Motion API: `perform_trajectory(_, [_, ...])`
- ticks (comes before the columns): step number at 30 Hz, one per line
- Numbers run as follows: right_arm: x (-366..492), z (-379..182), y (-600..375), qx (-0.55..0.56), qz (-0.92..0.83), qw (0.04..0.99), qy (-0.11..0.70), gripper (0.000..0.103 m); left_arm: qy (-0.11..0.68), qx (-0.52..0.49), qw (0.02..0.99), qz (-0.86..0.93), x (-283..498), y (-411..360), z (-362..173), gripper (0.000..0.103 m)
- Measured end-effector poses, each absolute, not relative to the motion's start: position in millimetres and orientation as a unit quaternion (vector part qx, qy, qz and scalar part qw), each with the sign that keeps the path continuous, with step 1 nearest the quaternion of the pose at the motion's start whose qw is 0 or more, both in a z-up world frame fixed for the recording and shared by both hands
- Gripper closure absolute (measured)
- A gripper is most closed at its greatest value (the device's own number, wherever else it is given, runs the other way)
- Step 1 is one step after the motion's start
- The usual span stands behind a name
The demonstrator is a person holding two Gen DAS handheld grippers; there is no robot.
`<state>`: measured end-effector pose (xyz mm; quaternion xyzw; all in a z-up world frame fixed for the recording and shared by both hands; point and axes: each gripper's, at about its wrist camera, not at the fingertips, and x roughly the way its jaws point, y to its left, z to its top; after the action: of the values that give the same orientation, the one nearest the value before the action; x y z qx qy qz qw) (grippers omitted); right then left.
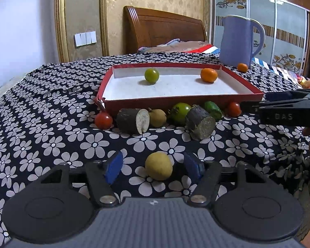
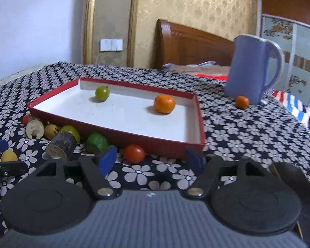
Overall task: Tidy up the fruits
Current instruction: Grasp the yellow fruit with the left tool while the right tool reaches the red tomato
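A tray [image 1: 246,91] sits on the cloth-covered surface [image 1: 51,136], holding a tomato [image 1: 152,75] at left and a mandarin [image 1: 208,75] at right. Before its near wall runs a row of fruits and two cut stem pieces [image 1: 132,121]. A longan [image 1: 158,166] lies nearer, alone. Behind the tray's right corner stands a jug [image 1: 237,41], a small mandarin [image 1: 242,67] just beside it.

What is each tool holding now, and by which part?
Nothing. The left tool is open around the yellow fruit without touching it. The right tool is open and empty.
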<state>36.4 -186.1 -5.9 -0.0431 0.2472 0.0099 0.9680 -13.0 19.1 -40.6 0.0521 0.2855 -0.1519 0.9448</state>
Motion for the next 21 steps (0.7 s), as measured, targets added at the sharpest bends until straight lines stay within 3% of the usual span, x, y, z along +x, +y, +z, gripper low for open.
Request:
perform_trajectory(6, [63.7, -14.0, -176.8, -0.054, 0.046, 0.954, 0.290, 0.057, 0.290, 0.046, 0.943, -0.160, -8.4, 19.1, -40.5, 0.045])
perform_trajectory(16, [85.9, -20.1, -177.1, -0.035, 0.072, 0.941, 0.329, 0.058, 0.286, 0.047, 0.939, -0.183, -12.5, 15.8, -41.2, 0.071])
perform_trajectory(17, [86.2, -19.9, -178.2, -0.033, 0.073, 0.941, 0.330, 0.060, 0.284, 0.049, 0.940, -0.182, -12.9, 15.3, -41.4, 0.071])
perform_trajectory(19, [84.8, -19.6, -179.3, -0.038, 0.059, 0.942, 0.328, 0.079, 0.281, 0.051, 0.941, -0.182, -14.5, 14.7, -42.2, 0.071])
perform_trajectory(21, [83.4, -19.8, -181.7, -0.034, 0.053, 0.944, 0.325, 0.078, 0.280, 0.053, 0.941, -0.183, -15.7, 14.6, -42.1, 0.071])
